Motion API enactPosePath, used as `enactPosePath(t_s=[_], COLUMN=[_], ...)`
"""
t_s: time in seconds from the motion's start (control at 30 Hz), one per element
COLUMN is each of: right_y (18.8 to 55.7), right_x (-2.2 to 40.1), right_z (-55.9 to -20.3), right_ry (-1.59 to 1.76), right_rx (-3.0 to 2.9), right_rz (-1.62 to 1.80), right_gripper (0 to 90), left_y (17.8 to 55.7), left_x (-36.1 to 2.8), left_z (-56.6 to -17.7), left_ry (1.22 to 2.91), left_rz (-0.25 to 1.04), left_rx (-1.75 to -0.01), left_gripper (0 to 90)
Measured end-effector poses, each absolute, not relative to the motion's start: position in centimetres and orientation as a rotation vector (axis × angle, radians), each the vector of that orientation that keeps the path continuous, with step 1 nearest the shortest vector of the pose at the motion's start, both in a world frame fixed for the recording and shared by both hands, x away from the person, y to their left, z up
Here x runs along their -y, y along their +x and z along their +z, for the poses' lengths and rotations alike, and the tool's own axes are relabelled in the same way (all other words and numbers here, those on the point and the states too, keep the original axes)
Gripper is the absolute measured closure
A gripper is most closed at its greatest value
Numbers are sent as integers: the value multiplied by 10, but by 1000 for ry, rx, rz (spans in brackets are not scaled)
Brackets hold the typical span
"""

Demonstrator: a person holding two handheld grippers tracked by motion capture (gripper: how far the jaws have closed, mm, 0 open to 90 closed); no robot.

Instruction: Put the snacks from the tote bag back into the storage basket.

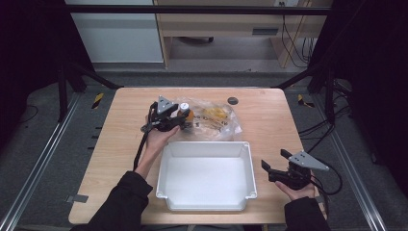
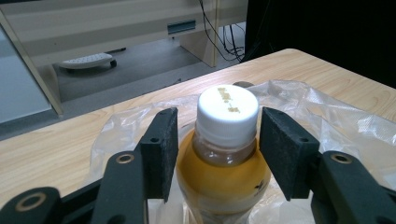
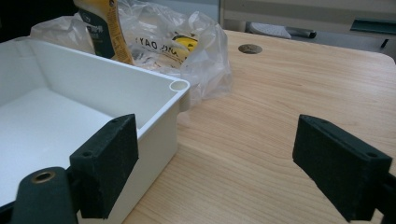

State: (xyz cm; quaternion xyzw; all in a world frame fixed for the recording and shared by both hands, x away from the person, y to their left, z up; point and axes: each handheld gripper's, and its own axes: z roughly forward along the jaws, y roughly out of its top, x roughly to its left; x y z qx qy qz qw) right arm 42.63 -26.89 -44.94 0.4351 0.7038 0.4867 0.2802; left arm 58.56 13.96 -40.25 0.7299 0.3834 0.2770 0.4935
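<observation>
Bottle [image 2: 223,163] of yellow drink sits between the left gripper [image 2: 218,144] pads, which are spread with gaps either side of its neck: pre-grasp, I'd say. Next: close on it inside the plastic bag [image 2: 327,116]. Right gripper [image 3: 224,163] gapes empty beside the white bin [image 3: 154,98].

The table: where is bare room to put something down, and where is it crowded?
Bare wood lies left of the white bin, out to the table edge, and right of the plastic bag past the small round hole. The bin's floor is bare too. The crowded part is behind the bin, where the left gripper straddles the bottle.
</observation>
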Motion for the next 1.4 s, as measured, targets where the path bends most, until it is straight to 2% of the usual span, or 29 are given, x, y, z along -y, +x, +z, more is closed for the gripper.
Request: enactPosePath(t_s=[0.57,1.4], right_y=[426,426], right_x=[269,269], right_z=[-449,-449], right_ry=[1169,1167], right_rx=[-1887,-1891], right_rz=[1306,1304], right_gripper=[145,146], left_y=[593,591], left_x=[-132,-132], left_z=[-403,-399], left_ry=[1773,1778], left_rz=[667,673], left_rx=[-928,-969], left_gripper=[574,586])
